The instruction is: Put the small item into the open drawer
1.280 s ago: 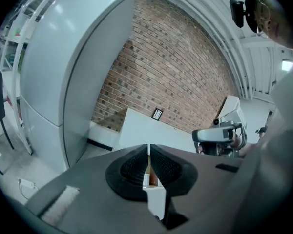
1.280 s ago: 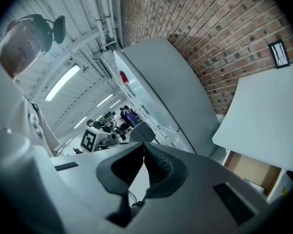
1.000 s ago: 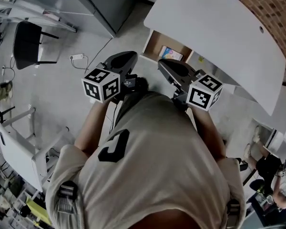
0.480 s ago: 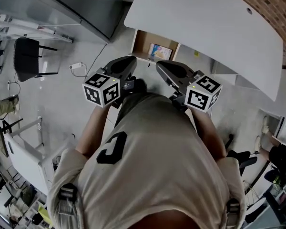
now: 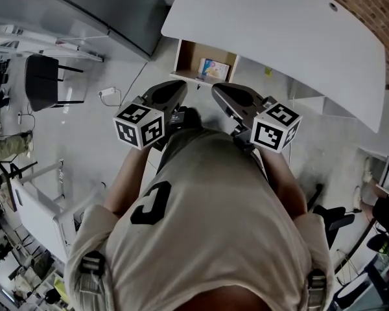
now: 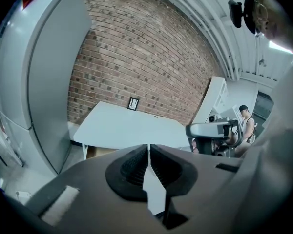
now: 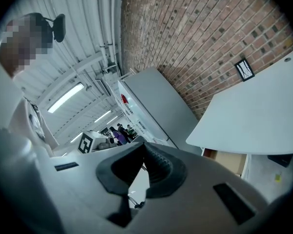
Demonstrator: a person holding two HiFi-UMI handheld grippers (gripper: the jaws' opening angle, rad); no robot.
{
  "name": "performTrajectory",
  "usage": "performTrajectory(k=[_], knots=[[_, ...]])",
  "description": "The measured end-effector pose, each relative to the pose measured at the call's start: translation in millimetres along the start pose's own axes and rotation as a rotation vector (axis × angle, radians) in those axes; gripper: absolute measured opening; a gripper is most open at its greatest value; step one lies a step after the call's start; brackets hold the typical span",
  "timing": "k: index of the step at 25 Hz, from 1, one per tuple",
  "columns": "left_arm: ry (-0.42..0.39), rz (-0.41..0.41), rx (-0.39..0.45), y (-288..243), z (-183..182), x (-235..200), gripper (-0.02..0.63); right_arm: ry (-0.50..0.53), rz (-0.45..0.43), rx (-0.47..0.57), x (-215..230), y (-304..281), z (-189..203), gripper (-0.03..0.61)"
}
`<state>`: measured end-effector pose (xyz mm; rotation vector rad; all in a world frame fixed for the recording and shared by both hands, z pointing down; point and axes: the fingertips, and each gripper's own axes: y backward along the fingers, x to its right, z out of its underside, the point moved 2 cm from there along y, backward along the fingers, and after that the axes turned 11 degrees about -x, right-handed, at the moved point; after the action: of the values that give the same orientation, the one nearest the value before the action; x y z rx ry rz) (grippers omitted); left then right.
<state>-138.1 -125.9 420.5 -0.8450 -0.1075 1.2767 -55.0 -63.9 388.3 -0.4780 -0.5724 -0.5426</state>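
1. I read this as an open, industrial-style lab or workshop: a bare brick wall runs behind a white desk.
2. Strip lights and exposed pipes cross the ceiling.
3. On the pale floor I see a black chair, a white rack and a loose cable.
4. Other people stand far back.

Head view: steeply down from above. Gripper views look close along the left tongs and right tongs — all three share the white flat bench by the red brick wall.
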Motion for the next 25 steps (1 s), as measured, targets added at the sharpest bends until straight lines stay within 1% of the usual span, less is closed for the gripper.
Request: performTrajectory(k=[6,11,14,20,25], knots=[[0.000,-0.012,-0.018,-12.2,6.1,26.5,0.015,-0.025,-0.016,0.012,5.4,31.6,9.1,0.003],[-0.010,-0.010,-0.036,-23.2,11.7,48.8,0.015,-0.069,-0.014,0.020,9.6,57.4,21.6,0.003],[-0.009,-0.015,-0.045,-27.7,15.2,61.0,0.015,-0.070,-0.022,0.014,9.0,69.6,30.1,0.003],[0.028,-0.035,-0.054,-35.4,34.7,84.9,0.015,-0.108,-0.046,-0.011,10.2,93.9,54.0,0.003],[0.050,-0.054,-0.064,-35.4,48.2,95.1,0.015,-0.087,-0.055,-0.035,8.5,101.8,68.1,0.003]])
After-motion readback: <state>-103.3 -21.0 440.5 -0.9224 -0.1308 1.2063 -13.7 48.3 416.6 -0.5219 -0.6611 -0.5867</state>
